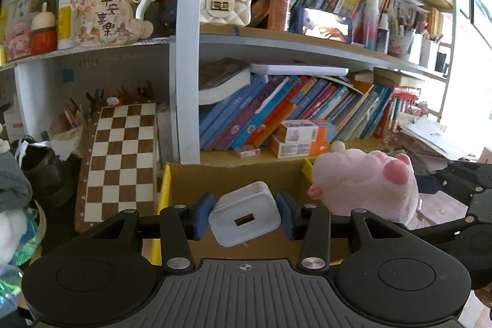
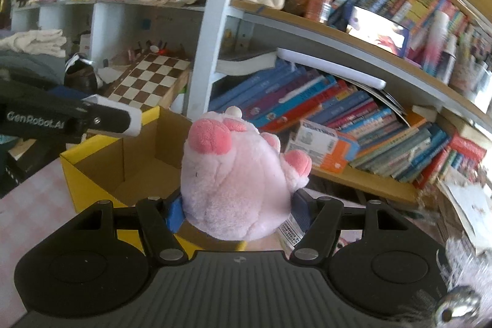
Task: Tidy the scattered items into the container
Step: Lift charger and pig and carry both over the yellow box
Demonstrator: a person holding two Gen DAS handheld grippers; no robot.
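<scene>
A home room (crammed bookshelves (image 1: 307,100), plush toys).

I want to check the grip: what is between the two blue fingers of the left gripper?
A white charger sits between the fingers of the left gripper, above the cardboard box; the left wrist view shows it.

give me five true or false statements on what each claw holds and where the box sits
1. The left claw grips a white USB charger. True.
2. The right claw is empty. False: it is closed on a pink plush pig.
3. The cardboard box has yellow outer sides. True.
4. The chessboard lies inside the box. False: it leans outside, to the box's left in the left wrist view.
5. The charger already lies on the box floor. False: it is held between the left claw's pads.
</scene>
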